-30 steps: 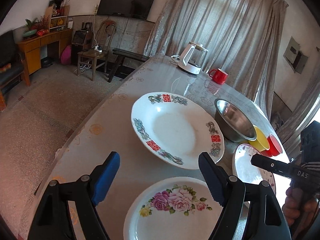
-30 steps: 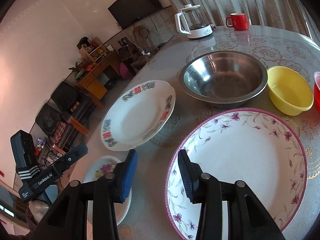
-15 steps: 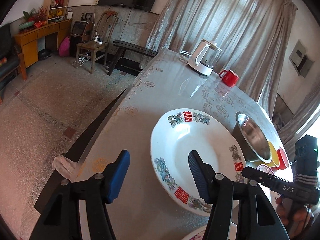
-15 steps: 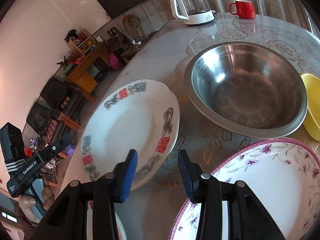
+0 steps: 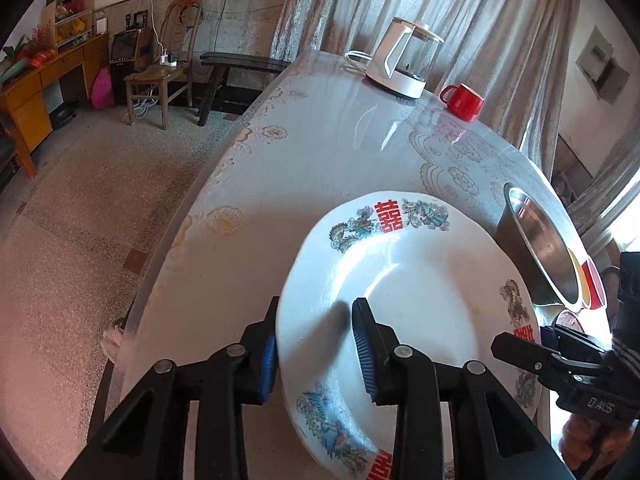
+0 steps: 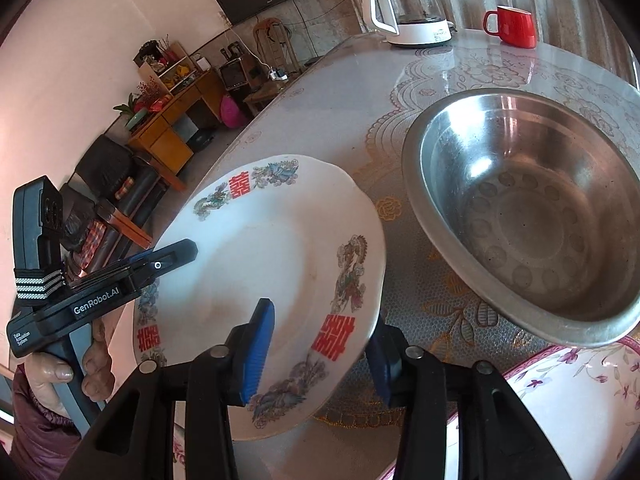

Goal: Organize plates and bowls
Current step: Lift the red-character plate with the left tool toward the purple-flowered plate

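A white plate with red characters and dragon prints lies on the table; it also shows in the right wrist view. My left gripper straddles its left rim, one blue pad under the rim and one above. My right gripper straddles its right rim the same way. Both sets of jaws stand close around the rim; I cannot tell whether they pinch it. A steel bowl sits to the right of the plate. A purple-rimmed floral plate lies under my right gripper.
A white kettle and a red mug stand at the table's far end. Yellow and red small bowls sit behind the steel bowl. The table's left edge drops to the floor.
Both grippers moved forward onto the dragon plate and narrowed their jaws around its opposite rims. The rose plate has dropped out of the left wrist view.
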{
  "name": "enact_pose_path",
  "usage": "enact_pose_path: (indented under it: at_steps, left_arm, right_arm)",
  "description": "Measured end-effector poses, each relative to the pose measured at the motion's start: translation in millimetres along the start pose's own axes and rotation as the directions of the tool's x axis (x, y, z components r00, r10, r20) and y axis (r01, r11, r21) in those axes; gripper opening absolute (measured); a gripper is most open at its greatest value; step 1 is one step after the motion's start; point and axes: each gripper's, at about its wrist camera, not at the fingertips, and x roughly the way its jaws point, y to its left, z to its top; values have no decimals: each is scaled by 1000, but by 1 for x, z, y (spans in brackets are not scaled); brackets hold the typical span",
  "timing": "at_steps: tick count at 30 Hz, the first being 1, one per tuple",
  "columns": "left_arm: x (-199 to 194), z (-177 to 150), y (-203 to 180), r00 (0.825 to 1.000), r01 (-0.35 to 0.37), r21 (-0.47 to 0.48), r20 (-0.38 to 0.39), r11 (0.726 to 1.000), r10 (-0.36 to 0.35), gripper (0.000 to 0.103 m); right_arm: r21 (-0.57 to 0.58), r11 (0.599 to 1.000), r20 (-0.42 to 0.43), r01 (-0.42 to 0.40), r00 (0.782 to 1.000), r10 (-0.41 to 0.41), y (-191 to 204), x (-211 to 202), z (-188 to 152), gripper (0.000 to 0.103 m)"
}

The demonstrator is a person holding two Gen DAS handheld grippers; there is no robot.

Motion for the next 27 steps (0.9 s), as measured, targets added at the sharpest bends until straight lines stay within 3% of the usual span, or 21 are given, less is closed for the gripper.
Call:
enact_pose_path:
  at_steps: [8, 13, 19, 27]
  left_arm:
    - [-3, -2, -4, 1000, -16, 0, -19, 1000, 16, 33]
    - [-13, -15, -5, 999, -13, 47, -39, 999, 14, 32]
    - [-16, -13, -3, 1000, -15, 41, -10, 999, 15, 32]
    - [-22, -20, -5, 1000, -20, 55, -2, 998, 20, 32]
  right_arm:
    - [-20, 1000, -3, -12, 1000, 12, 1, 0, 4, 47]
    - [-37, 999, -5, 11, 1000, -12, 4, -1, 5, 47]
    - [-47, 999, 0, 15, 1000, -15, 5, 2, 4, 51]
    - [-52, 998, 2, 33, 999, -33, 6, 4, 3, 49]
